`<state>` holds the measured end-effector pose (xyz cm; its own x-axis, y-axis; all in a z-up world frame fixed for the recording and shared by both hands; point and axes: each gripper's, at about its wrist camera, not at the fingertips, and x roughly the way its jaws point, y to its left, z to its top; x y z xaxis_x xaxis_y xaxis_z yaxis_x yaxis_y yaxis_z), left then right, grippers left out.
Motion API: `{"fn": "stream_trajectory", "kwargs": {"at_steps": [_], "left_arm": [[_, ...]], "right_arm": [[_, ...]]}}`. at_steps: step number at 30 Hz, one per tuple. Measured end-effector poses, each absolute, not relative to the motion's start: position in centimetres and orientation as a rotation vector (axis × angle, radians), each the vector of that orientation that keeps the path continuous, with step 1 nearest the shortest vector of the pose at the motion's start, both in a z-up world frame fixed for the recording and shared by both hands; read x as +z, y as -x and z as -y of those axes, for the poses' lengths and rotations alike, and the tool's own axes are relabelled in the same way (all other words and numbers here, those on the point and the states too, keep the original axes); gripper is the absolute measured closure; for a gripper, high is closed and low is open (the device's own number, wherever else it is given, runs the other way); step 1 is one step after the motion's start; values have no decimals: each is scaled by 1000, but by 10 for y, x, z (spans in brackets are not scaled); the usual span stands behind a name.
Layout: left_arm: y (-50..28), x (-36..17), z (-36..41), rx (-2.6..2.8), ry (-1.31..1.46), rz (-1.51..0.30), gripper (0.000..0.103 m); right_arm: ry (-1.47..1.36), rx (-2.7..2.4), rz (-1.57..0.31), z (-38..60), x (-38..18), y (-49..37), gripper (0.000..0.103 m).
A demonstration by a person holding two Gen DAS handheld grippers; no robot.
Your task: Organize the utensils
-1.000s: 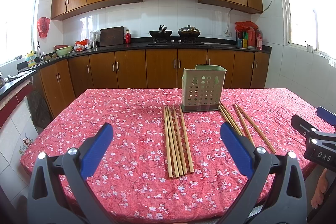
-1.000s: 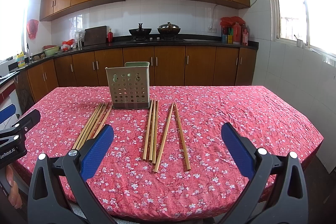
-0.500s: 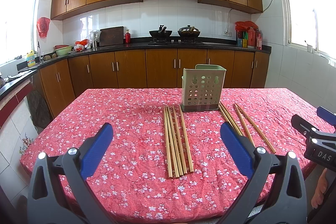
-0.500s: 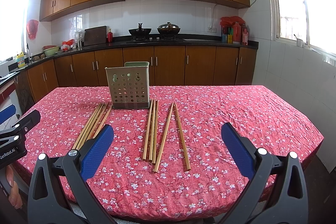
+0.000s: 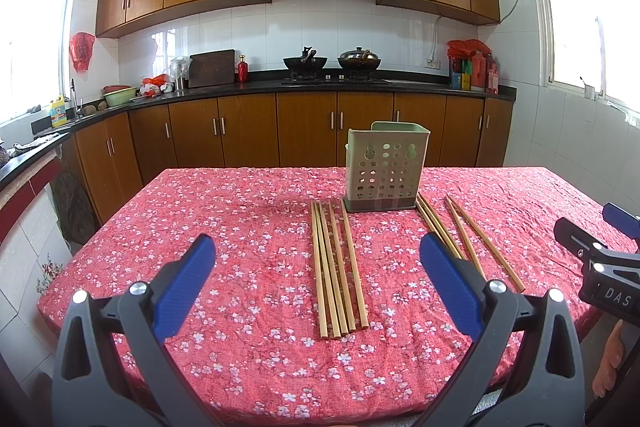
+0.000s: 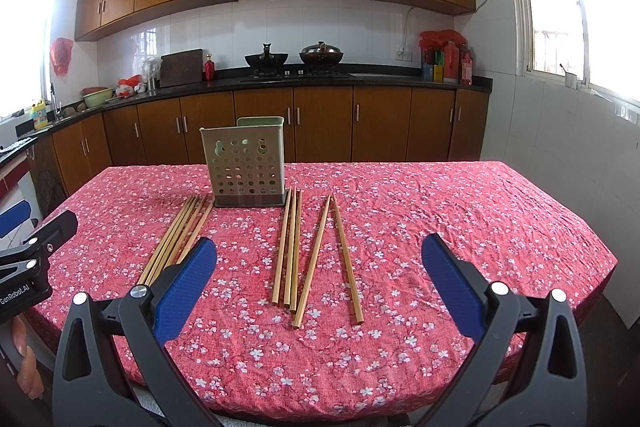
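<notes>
Between the blue pads of the left gripper (image 5: 318, 269) there's nothing but air, jaws spread wide, hovering over the near edge of the table (image 5: 224, 211) with its red flowery cloth. Same deal with the right gripper (image 6: 319, 269): wide open, holding nothing. Just ahead of the left one is a tight bunch of wooden chopsticks (image 5: 338, 267) lying flat, pointing away toward the holder. The right one faces a looser set of chopsticks (image 6: 312, 251), three together and two splayed apart in a narrow V. Past both sits the pale green holder (image 5: 386, 167) with round holes, upright, nothing visible inside it. You can read "DAS" on the right gripper's body at the edge of the left view, and "GenRobot.AI" on the left gripper's body in the right view.
</notes>
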<state>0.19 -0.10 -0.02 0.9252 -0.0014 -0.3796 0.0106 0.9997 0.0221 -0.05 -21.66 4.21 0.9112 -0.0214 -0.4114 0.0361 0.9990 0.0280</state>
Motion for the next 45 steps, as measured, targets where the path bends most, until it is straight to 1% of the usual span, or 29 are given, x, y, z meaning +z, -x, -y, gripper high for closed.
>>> {"fn": "stream_trajectory", "kwargs": {"at_steps": [28,34,38,40,42,44,45], "left_arm": [[-4,-4,3,-4,-20,-395,4],[-25,-19,-4,36,-2,-465,4],[-48,-29,-18,75,14,-549,4],[-61,-33,-28,86,35,-587,4],[-76,-36,-38,90,57,-625,4],[-89,-39,-46,73,77,-658,4],[-94,-41,-48,65,80,-670,4]], "right_arm": [[-36,-29,-428,214,41,3,2],[-59,-24,-459,220,31,-11,2],[-100,-43,-542,235,19,-35,2],[-108,-51,-599,241,12,-51,9],[-107,-56,-677,245,1,-73,31],[-125,-42,-744,250,-11,-91,41],[-130,-41,-760,252,-15,-96,43]]}}
